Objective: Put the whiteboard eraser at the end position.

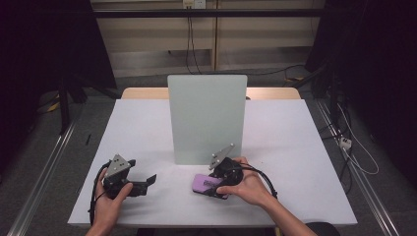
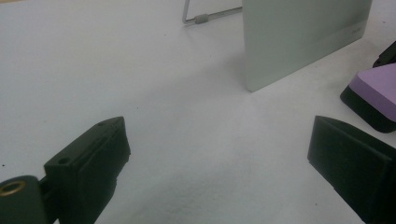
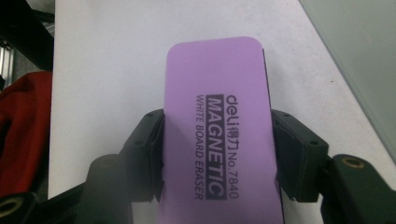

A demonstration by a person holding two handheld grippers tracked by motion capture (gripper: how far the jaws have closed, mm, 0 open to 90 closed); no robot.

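Your right gripper has its fingers clamped on the two long sides of the flat purple rectangular whiteboard eraser with a black felt base, pads pressing the edges near the eraser's rear half. That grip across the narrow width looks chosen so the printed purple top faces up and the black underside faces down, ready to be wiped or set flat. The eraser's long axis runs straight out from between your fingers, its rounded far end pointing away from the gripper. From the high view, the eraser sits low over the white bench, near its front edge and a little right of centre, with its free end pointing toward your left hand; whether the base touches the bench I cannot tell.

Your left gripper rests near the front left corner of the bench, its fingers spread well apart with nothing between them, aimed across toward the eraser. It seems parked there to stay clear of the work while remaining close enough to help.

Just behind the eraser, the upright pale grey-green rectangular board stands at the middle of the bench, propped by a thin wire stand. It is likely the surface the eraser is meant for.
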